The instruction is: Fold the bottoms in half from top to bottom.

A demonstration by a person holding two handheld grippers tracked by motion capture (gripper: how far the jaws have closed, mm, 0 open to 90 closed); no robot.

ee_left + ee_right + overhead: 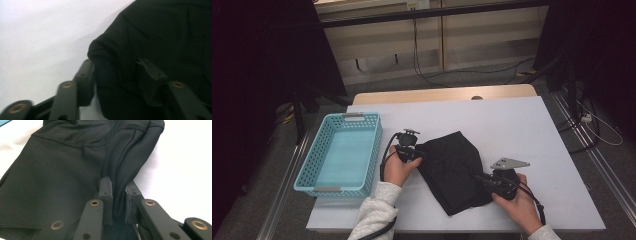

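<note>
Because the black garment [455, 170] is thin knit fabric with stitched seams, I judge it light, soft and without any stiffness: it will sag and unfold when lifted, and a single layer can slip out of a pinch. It lies folded near the middle of the white worktop [522, 130], a little toward the person's side. A bunched edge or a seam seems the best place to take it, since there several layers are together.

The right tongs [482, 178] are clenched on a fold at the cloth's 4 o'clock edge; in the right gripper view the pads press a ridge of fabric [118, 195] between them. The left tongs [418, 154] are at the cloth's 9 o'clock corner. In the left gripper view a rolled lump of the garment [115, 72] sits between the jaws, which are partly closed, but I cannot tell for sure whether both pads already press on it.

At 9 o'clock from the garment, near the left edge of the worktop, stands a light blue perforated basket [307, 172]. Its bottom is bare; nothing lies inside. It looks wide enough for the folded garment, in my judgement.
</note>
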